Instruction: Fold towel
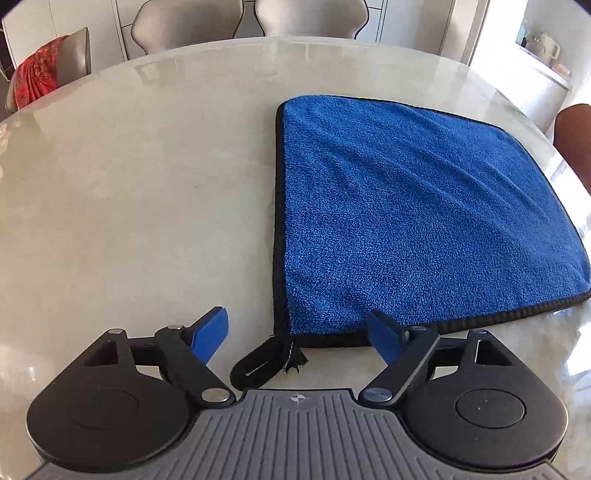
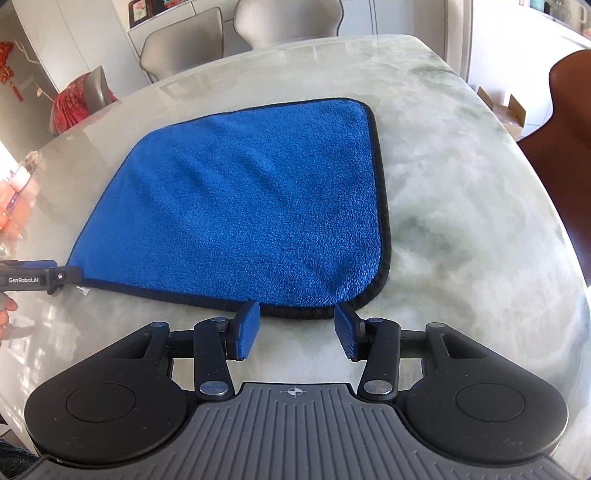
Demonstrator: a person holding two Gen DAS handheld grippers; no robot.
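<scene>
A blue towel (image 1: 417,221) with a black hem lies flat and spread out on the pale marble table (image 1: 129,203). A black hanging loop (image 1: 258,360) sticks out from its near left corner. My left gripper (image 1: 295,334) is open, its jaws on either side of that corner and loop, low over the table. My right gripper (image 2: 297,330) is open at the towel's (image 2: 240,206) near right edge, just short of the hem. The left gripper (image 2: 40,278) also shows at the left edge of the right wrist view, at the towel's corner.
Grey chairs (image 1: 306,16) stand along the table's far side, one with a red cloth (image 1: 37,75) on it. A brown chair back (image 2: 569,155) stands at the right of the table. Cardboard boxes (image 2: 506,110) sit on the floor beyond.
</scene>
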